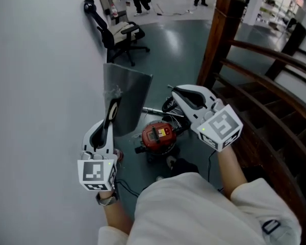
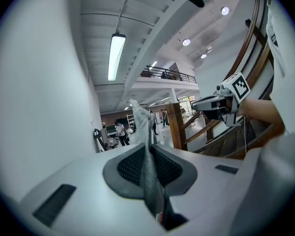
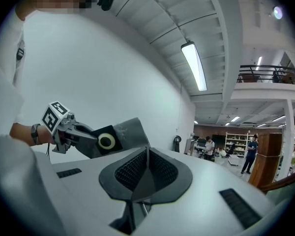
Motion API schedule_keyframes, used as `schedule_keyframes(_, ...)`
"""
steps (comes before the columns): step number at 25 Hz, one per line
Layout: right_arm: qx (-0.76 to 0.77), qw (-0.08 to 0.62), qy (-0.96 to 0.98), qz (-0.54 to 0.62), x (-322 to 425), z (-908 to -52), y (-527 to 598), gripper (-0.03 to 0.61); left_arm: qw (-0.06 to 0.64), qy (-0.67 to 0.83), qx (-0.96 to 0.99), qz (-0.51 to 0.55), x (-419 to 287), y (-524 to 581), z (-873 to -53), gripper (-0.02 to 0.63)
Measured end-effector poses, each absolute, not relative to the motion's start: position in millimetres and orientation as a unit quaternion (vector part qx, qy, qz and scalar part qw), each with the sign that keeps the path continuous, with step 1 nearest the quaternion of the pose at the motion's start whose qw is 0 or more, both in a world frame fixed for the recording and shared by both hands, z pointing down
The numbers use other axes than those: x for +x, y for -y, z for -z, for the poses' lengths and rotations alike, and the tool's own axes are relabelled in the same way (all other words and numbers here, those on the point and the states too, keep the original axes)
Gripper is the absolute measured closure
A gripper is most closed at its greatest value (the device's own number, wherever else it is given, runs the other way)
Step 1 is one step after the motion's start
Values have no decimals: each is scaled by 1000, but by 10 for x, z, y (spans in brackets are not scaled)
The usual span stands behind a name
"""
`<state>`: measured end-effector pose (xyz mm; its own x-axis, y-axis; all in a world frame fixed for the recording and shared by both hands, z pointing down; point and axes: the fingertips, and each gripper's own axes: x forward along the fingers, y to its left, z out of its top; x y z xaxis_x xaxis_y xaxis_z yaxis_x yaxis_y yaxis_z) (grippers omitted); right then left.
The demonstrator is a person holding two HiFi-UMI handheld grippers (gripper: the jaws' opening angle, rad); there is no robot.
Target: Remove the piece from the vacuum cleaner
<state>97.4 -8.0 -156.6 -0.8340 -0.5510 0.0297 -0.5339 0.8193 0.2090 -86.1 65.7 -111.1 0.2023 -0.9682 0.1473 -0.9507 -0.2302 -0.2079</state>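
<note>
Grey workshop floor, white wall left. Left gripper clamps grey dust bag, held above red vacuum cleaner. Right gripper closed, empty. Bag likely light, floppy, tearable; stiff collar safest hold.

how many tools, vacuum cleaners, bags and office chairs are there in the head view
tools: 2 (left tool, right tool)
vacuum cleaner: 1
bag: 1
office chair: 1
total: 5
</note>
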Motion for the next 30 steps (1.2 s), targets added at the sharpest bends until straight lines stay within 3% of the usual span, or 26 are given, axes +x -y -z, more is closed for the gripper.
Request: schedule_keyframes(30, 277, 66, 954, 97, 872, 1371, 200, 551, 29, -621, -772, 130, -916, -564, 1048, 582)
